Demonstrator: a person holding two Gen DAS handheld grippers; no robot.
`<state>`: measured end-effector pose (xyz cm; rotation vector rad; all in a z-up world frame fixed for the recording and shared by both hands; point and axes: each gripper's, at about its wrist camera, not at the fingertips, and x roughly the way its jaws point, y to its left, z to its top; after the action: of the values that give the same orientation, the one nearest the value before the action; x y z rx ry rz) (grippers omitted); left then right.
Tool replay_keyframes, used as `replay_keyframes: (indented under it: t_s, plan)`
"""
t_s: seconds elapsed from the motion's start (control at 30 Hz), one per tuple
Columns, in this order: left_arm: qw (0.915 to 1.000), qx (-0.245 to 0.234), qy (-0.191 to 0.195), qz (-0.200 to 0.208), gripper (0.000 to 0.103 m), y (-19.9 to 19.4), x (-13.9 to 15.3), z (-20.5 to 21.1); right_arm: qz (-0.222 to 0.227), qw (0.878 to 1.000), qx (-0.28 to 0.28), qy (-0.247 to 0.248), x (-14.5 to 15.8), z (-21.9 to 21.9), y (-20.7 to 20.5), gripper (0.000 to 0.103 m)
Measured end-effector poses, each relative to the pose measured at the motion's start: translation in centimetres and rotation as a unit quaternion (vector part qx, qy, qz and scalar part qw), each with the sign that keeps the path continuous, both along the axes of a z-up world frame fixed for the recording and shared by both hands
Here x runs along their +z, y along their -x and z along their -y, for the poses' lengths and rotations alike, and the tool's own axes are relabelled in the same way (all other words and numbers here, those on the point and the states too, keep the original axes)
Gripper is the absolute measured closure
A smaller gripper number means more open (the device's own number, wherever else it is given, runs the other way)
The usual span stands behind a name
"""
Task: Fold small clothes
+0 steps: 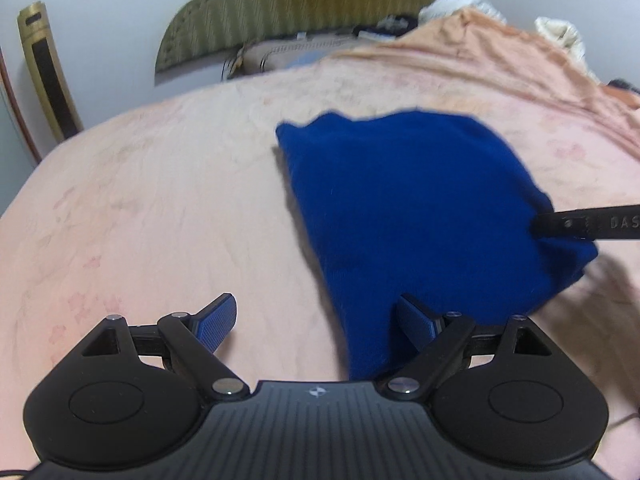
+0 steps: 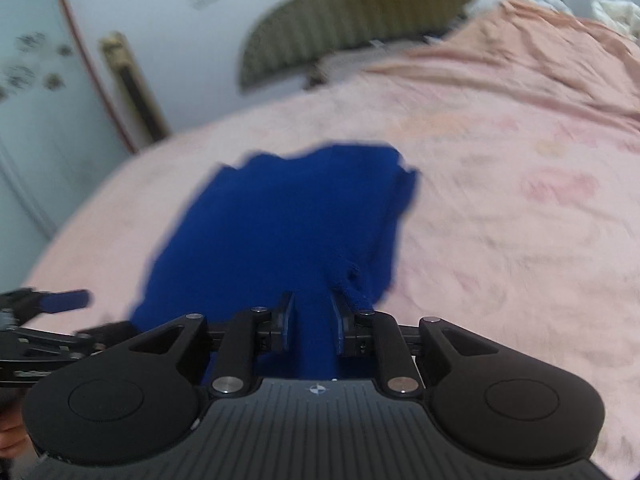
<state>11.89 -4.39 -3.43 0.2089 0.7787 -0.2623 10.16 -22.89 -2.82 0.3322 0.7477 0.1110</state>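
A deep blue garment (image 1: 408,208) lies folded on the pink bed sheet (image 1: 140,208). Its near corner runs down beside the right finger of my left gripper (image 1: 316,316), which stands wide open with only sheet between its pads. At the garment's right edge, a black finger (image 1: 580,226) of my right gripper touches the bunched cloth. In the right wrist view the blue garment (image 2: 280,220) stretches away from my right gripper (image 2: 312,318), whose jaws stand a narrow gap apart with a fold of blue cloth in the gap. One blue-padded finger (image 2: 66,300) of the left gripper shows at the left edge.
An olive striped headboard (image 1: 280,12) and pillows stand at the far end of the bed. A crumpled peach blanket (image 1: 500,52) and white cloth (image 1: 560,32) lie at the back right. A gold standing unit (image 1: 44,72) is by the wall at left.
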Motion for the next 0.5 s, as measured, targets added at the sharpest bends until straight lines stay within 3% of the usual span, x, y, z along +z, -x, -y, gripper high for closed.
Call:
replay_keyframes:
  t_s: [0.07,0.17,0.4,0.5]
  plan:
    - [1.0000,0.002,0.002,-0.008,0.015,0.0,-0.2,0.0,0.010,1.000,-0.001,-0.027,0.3,0.6,0.4,0.074]
    - [0.9999,0.006,0.005,-0.015,0.015,-0.2,-0.4,-0.1,0.026,1.000,0.005,-0.014,0.9,0.3,1.0,0.067]
    - [0.9997,0.009,0.008,-0.020,0.015,-0.2,-0.6,-0.2,0.011,0.999,-0.021,-0.028,-0.3,1.4,1.2,0.061]
    - [0.9995,0.010,0.017,-0.027,0.015,-0.6,-0.7,-0.4,0.015,0.999,-0.031,-0.038,-0.3,2.3,1.6,0.048]
